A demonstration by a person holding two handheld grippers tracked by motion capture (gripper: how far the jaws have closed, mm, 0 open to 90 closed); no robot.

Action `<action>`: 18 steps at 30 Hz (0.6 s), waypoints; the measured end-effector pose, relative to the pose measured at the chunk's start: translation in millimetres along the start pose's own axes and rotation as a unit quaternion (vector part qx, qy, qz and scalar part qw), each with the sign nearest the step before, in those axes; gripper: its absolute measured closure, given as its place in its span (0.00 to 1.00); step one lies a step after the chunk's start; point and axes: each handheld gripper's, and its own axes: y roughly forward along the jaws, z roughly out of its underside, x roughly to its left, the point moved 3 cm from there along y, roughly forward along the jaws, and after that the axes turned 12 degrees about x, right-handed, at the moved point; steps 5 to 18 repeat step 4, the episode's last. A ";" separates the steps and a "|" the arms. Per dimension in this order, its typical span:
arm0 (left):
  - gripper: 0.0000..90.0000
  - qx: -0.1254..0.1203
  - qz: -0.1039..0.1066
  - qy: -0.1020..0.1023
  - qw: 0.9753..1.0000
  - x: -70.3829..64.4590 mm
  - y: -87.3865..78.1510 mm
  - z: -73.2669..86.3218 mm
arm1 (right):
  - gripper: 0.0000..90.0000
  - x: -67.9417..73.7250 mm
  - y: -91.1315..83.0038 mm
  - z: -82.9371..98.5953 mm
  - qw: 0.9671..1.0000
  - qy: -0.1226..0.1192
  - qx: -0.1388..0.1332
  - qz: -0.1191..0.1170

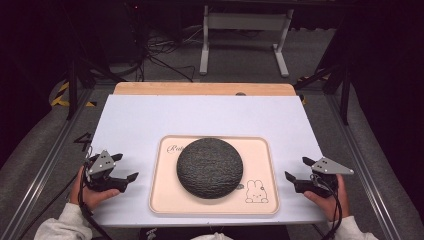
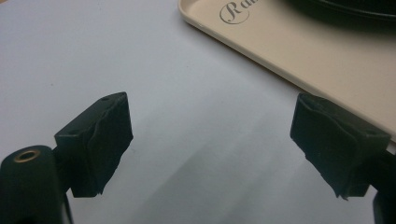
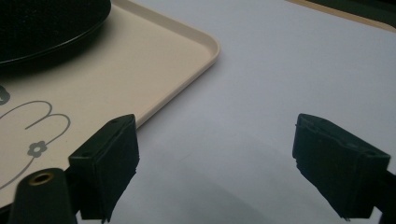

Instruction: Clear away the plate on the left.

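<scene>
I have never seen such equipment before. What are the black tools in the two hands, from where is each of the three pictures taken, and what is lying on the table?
There is no robot here: a person holds a hand tool in each hand. The left gripper and the right gripper each have two black jaws. Both stand open and hold nothing.

The high view comes from a camera above the table, looking down. The other two pictures come from small cameras on the grippers themselves, so you look along the jaws of the left gripper and the right gripper.

On the white table lies a beige tray with a rabbit drawing. On the tray rests a dark round domed object with a rough surface. The grippers wait on either side of the tray.
</scene>
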 end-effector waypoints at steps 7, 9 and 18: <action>0.15 0.001 0.001 -0.004 1.000 0.2 1.9 -1.0 | 0.15 -1.0 1.6 0.8 1.000 0.004 0.000 0.001; 0.15 0.001 0.001 -0.004 1.000 0.2 1.9 -1.0 | 0.15 -1.0 1.6 0.8 1.000 0.004 0.000 0.001; 0.15 0.001 0.001 -0.004 1.000 0.2 1.9 -1.0 | 0.15 -1.0 1.6 0.8 1.000 0.004 0.000 0.001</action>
